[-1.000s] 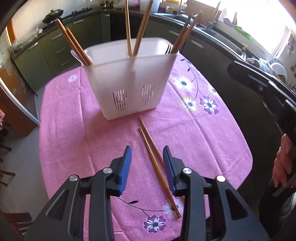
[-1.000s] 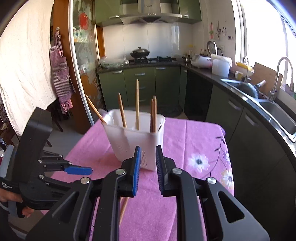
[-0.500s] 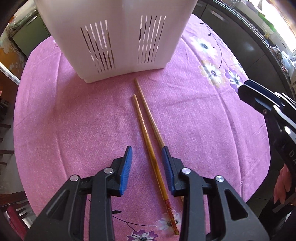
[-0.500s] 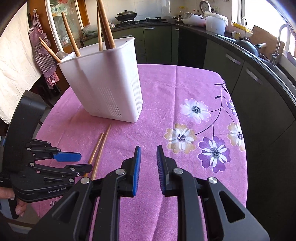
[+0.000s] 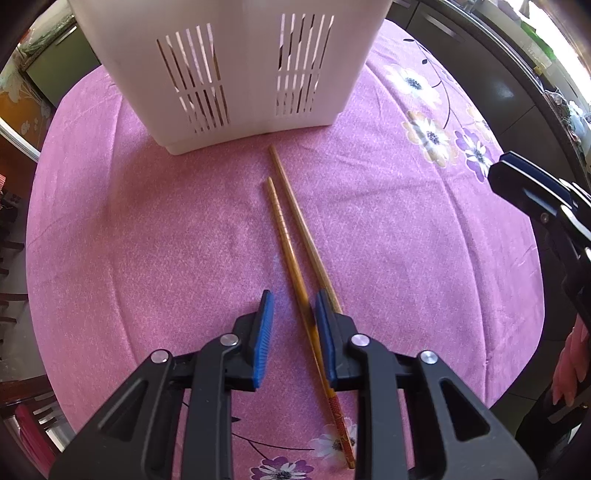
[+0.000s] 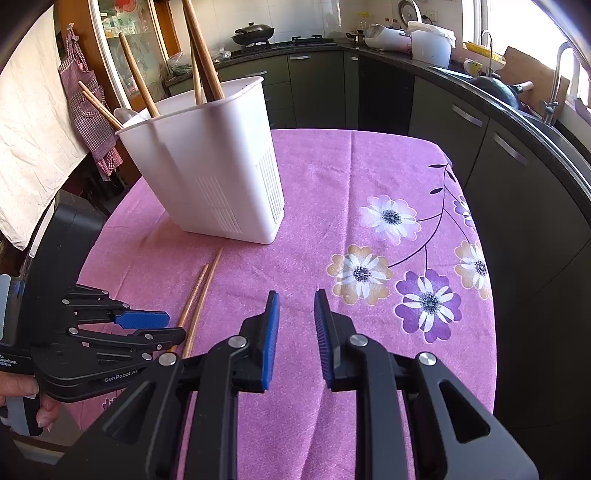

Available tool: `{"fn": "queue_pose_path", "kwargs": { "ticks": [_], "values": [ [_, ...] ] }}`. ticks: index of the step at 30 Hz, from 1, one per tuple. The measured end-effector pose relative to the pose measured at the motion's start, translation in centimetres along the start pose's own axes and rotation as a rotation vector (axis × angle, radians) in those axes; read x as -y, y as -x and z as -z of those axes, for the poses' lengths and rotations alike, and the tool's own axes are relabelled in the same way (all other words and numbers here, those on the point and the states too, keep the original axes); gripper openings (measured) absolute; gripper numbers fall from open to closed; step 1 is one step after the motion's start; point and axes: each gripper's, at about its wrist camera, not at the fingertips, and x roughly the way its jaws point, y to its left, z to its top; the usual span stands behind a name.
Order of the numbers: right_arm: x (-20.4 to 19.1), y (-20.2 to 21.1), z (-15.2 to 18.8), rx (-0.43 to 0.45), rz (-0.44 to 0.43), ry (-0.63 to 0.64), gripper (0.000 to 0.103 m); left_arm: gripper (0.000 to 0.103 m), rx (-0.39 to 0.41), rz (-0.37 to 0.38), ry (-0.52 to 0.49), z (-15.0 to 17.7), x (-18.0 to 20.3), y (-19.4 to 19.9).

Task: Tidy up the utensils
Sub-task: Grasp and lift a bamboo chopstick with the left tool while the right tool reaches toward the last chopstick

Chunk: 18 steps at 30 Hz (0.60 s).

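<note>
Two wooden chopsticks point(image 5: 291, 229) lie side by side on the pink tablecloth, in front of a white slotted utensil holder point(image 5: 236, 66). My left gripper point(image 5: 293, 317) is open and low over them; the left chopstick point(image 5: 284, 236) runs between its jaws, the right chopstick point(image 5: 301, 221) passes under the right jaw. In the right wrist view the holder point(image 6: 207, 162) has several chopsticks point(image 6: 203, 55) and a spoon standing in it. The loose chopsticks point(image 6: 199, 291) lie left of my right gripper point(image 6: 295, 314), which is open and empty above the cloth. The left gripper point(image 6: 142, 325) shows at far left.
The round table point(image 6: 369, 177) is covered by a pink flowered cloth. Its edge drops off to the right toward dark kitchen cabinets point(image 6: 517, 155) and a sink counter. A stove with a pan point(image 6: 255, 31) is at the back.
My left gripper has dropped toward the table and closed in on the loose chopsticks, one now between its jaws. My right gripper has tilted down over the cloth and opened slightly.
</note>
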Motion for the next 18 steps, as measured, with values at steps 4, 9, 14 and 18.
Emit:
{"fn": "queue_pose_path", "kwargs": {
  "ticks": [4,9,14,18],
  "values": [
    [-0.3,0.1,-0.1,-0.001,-0.004,0.004,0.02,0.023,0.001,-0.012,-0.003,0.0,-0.2,-0.1],
    [-0.5,0.2,-0.2,-0.001,-0.004,0.008,0.021,0.023,0.013,-0.041,-0.03,0.0,0.5,-0.3],
    [-0.5,0.1,-0.1,-0.01,-0.004,0.007,0.021,0.009,0.02,-0.023,-0.016,-0.2,0.1,-0.2],
    [-0.3,0.4,-0.1,-0.006,-0.001,0.0,0.021,0.007,0.069,-0.019,-0.01,0.1,-0.7,1.3]
  ]
}}
